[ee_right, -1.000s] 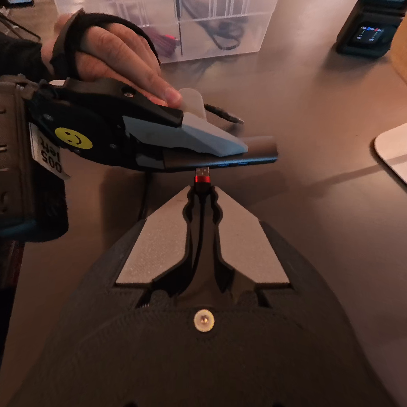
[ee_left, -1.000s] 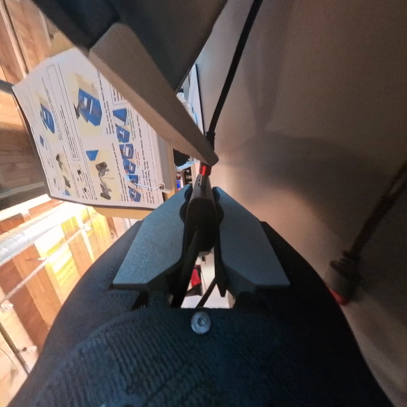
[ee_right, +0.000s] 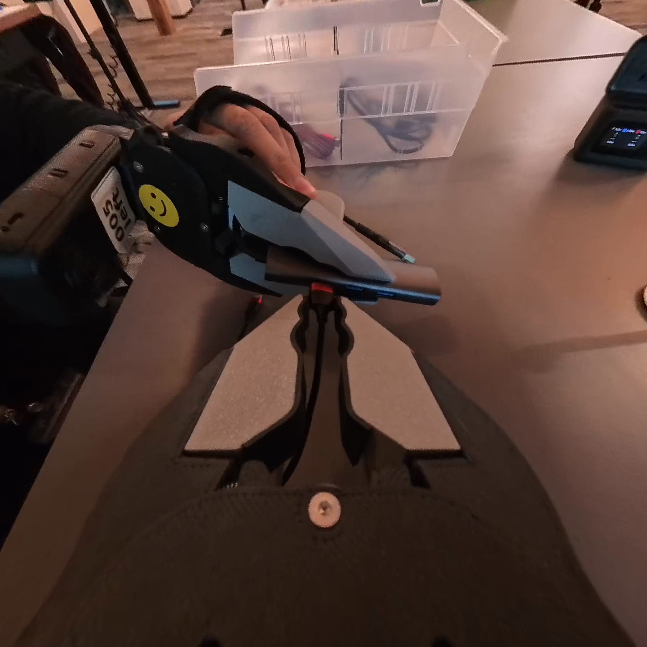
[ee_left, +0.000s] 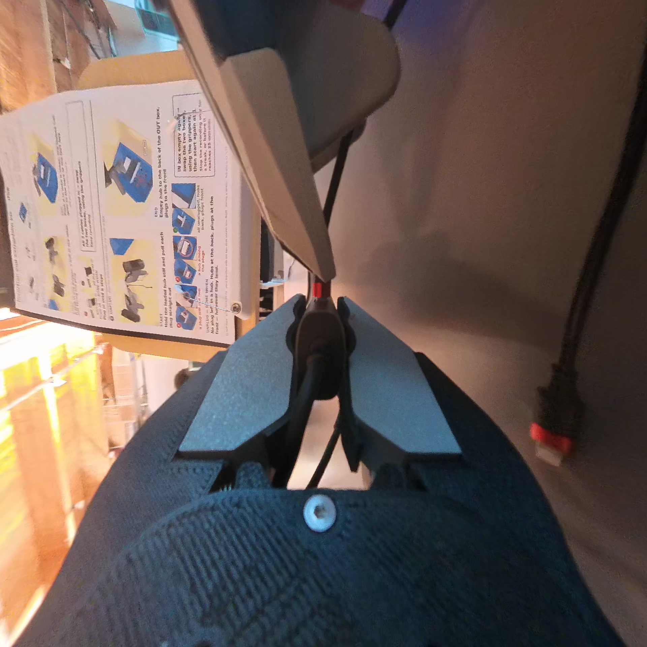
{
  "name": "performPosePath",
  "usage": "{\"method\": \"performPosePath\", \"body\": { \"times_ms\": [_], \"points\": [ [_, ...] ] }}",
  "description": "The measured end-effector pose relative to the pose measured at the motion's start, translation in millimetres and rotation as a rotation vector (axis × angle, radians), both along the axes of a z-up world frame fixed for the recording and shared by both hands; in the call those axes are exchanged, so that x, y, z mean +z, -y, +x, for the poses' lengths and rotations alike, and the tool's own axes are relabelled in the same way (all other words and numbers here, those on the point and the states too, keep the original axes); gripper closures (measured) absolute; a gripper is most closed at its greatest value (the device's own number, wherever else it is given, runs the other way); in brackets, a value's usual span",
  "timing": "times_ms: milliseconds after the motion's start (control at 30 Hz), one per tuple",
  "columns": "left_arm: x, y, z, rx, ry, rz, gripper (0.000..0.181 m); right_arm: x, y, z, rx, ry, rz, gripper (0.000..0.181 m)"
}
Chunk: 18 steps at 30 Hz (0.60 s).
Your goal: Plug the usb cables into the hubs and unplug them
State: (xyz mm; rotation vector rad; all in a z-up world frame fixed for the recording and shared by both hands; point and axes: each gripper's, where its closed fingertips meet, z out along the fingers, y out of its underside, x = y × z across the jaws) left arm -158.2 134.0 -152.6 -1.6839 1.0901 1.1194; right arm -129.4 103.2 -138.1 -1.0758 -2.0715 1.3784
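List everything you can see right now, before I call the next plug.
hub: 1, dark, clamped in left gripper, above the table
plug: 1, red collar, black cable, in right gripper, at the hub's side ports
spare plug: 1, red collar, black cable, lying on the table
cable end: 1, black with teal tip, just behind the hub
bins: 2, clear, far side of the table, cables inside
device: 1, black, lit screen, far right
sheet: 1, white, printed, standing past the table edge
table: 1, grey-brown
hand: 1, strapped, on left gripper
left gripper: grey fingers, shut
right gripper: grey fingers, shut
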Motion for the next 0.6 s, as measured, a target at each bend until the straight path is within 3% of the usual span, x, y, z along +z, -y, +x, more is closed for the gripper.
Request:
{"method": "performPosePath", "body": {
  "times_ms": [167,333,433,533,600],
  "points": [
    [0,-3,-2,0.005,-0.073,0.018,0.164,-4,-3,-1,-0.009,0.004,0.011,0.169],
    [4,-5,-1,-0.007,-0.018,0.04,0.164,2,-4,1,-0.018,-0.015,0.026,0.17],
    [2,-6,0,-0.016,0.084,0.023,0.164,3,-6,0,-0.048,-0.055,0.148,0.169],
    [4,-7,-4,-0.024,0.287,0.016,0.164,7,-22,-1,-0.131,-0.114,0.287,0.17],
    [6,-5,-9,-0.036,0.433,0.005,0.164,15,-32,1,-0.172,-0.144,0.281,0.168]
  ]
}}
